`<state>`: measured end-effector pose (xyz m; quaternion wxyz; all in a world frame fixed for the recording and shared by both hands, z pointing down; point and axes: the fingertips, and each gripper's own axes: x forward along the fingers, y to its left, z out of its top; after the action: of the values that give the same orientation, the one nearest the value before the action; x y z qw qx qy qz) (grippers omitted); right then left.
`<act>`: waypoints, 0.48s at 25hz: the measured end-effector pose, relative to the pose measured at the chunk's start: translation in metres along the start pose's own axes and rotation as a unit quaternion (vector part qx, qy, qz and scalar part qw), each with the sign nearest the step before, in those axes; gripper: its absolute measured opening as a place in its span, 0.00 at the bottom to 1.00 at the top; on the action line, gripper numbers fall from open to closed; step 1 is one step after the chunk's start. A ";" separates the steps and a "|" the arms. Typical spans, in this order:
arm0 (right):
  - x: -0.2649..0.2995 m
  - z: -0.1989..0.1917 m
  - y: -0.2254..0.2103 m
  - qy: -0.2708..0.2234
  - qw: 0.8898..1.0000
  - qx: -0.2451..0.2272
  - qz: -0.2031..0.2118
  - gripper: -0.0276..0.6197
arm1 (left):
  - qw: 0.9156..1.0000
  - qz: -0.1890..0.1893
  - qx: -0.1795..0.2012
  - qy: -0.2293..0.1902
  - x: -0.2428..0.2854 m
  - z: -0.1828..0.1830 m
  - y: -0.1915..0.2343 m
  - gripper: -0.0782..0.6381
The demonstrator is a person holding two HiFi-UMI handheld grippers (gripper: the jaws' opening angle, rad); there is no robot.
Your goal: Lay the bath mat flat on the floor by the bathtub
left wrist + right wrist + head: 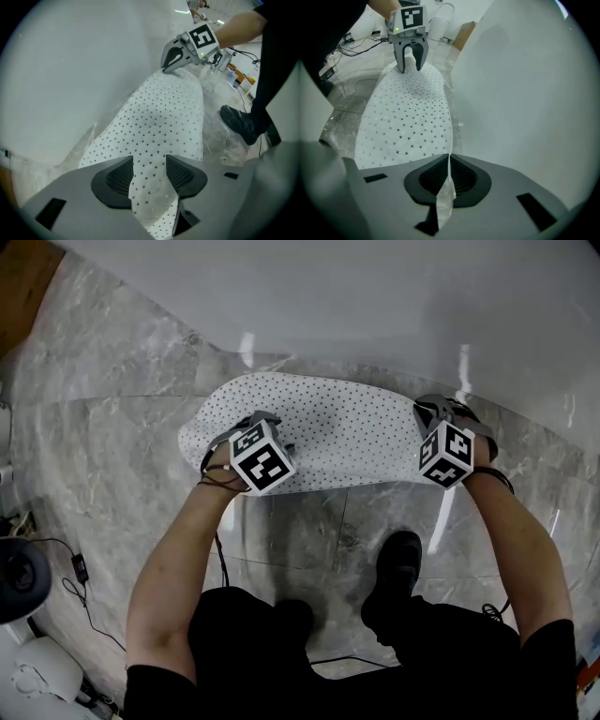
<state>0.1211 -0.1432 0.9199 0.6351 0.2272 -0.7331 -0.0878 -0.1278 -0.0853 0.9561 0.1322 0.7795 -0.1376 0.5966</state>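
Mat: a white, soft bath mat (347,427) with small dark specks and rounded ends, spread on the floor right at the foot of the tub.
Mat's long axis: from the head view it runs 9 o'clock to 3 o'clock, along the tub wall, with the 3 o'clock end sitting a touch lower in the picture.
Mat's ends: one rounded end points to 9 o'clock, the other to 3 o'clock; the far long edge faces the tub at 12 o'clock, the near long edge faces the person at 6 o'clock.
Lie of the mat: mostly flat across the middle, gathered up slightly at both ends where the grippers are.
Left gripper (262,420): at the 9 o'clock end, on the near corner. Its jaws stand wide apart and a fold of the mat (159,122) lies in the gap between the pads, not clamped.
Right gripper (436,409): at the 3 o'clock end. Its jaws are closed tight on a thin edge of the mat (408,122), which stands upright between the pads.
Tub: a smooth white bathtub (328,296) wall, at 12 o'clock of the mat, just beside its far edge.
Floor: glossy grey marble tile floor (112,427) around the mat.
Person: bare forearms reach to each end; a black shoe (398,568) stands at 6 o'clock of the mat, apart from it.
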 end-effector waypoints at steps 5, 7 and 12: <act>0.008 0.010 -0.032 0.005 0.999 -0.014 -0.049 0.08 | 0.997 0.040 -0.011 -0.060 -0.038 0.014 0.016 0.34; 0.010 0.011 -0.045 0.008 0.998 -0.003 -0.065 0.08 | 0.995 0.070 0.011 -0.068 -0.054 0.017 0.022 0.34; 0.000 0.012 -0.074 -0.002 0.992 0.070 -0.100 0.13 | 0.996 0.049 0.055 -0.056 -0.064 0.008 0.000 0.31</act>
<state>0.1258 -0.2107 0.8870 0.6041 0.3432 -0.7123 -0.1000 -0.1366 -0.0847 0.8926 0.0516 0.8101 -0.1494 0.5646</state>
